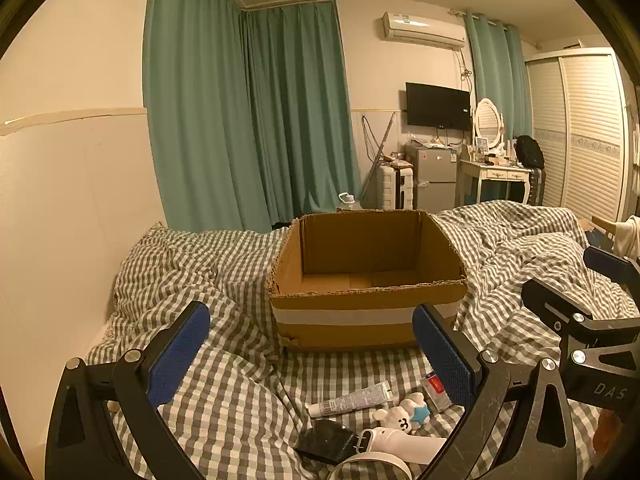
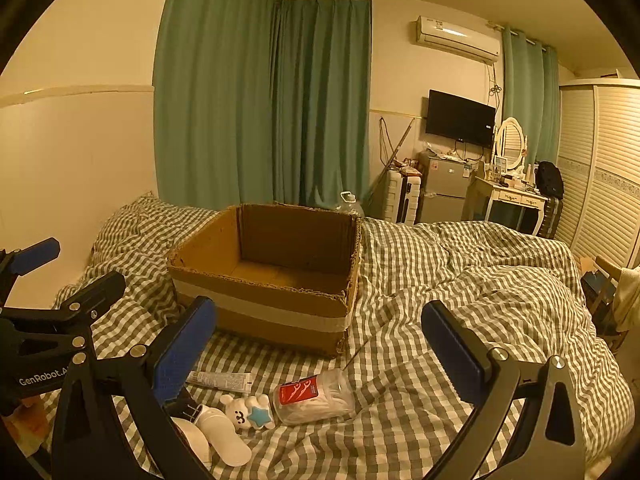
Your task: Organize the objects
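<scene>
Below the wide-open, empty right gripper [image 2: 318, 344] and left gripper [image 1: 311, 344], 1 light, slippery floss-pick jar [image 2: 314, 396] is seen lying near the cardboard box [image 2: 272, 280], best gripped mid-body.

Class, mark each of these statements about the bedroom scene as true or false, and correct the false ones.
1. The cardboard box holds several items. False: what shows of its inside is bare.
2. Both claws are open and hold nothing. True: the left claw and the right claw stand wide apart.
3. The tube lies on the checked bedding, outside the box. True.
4. The clear container with the red label stands upright. False: it lies on its side.
5. The white bear toy sits inside the box. False: it lies on the bedding in front of the box.
</scene>
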The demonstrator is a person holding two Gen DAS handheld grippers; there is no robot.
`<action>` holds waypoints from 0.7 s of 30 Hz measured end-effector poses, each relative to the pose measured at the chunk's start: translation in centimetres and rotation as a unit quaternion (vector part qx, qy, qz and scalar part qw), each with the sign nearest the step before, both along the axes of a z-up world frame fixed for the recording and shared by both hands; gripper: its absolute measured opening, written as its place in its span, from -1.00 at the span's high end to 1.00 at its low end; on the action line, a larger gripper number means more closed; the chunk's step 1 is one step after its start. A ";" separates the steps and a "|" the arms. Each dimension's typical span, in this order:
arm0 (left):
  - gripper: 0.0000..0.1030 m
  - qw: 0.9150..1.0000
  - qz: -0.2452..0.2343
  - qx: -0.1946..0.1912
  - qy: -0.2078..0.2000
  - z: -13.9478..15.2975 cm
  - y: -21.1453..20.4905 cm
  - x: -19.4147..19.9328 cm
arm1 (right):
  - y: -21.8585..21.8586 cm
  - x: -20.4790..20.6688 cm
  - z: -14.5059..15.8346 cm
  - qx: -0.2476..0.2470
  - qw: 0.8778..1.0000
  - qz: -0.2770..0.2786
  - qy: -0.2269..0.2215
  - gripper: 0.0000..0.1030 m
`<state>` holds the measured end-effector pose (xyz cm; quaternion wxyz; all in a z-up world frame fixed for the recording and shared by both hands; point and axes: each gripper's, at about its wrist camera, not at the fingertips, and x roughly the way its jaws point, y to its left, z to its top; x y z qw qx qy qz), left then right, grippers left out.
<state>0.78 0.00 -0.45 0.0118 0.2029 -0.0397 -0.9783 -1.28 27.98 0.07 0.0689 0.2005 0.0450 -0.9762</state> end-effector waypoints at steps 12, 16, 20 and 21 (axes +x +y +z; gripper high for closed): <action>-1.00 1.000 0.002 -0.001 -0.002 -0.1 0.1 -0.1 | 0.3 0.1 0.1 -0.004 1.000 0.003 -0.001 -0.99; -1.00 1.000 0.003 -0.002 -0.003 -0.1 0.1 0.0 | 0.3 0.2 0.2 -0.004 1.000 0.004 0.000 -0.99; -1.00 1.000 0.003 -0.002 -0.003 -0.1 0.2 0.0 | 0.3 0.2 0.3 -0.005 1.000 0.004 0.000 -0.99; -1.00 1.000 0.004 -0.002 -0.004 -0.1 0.2 0.0 | 0.3 0.2 0.3 -0.004 1.000 0.004 -0.001 -0.99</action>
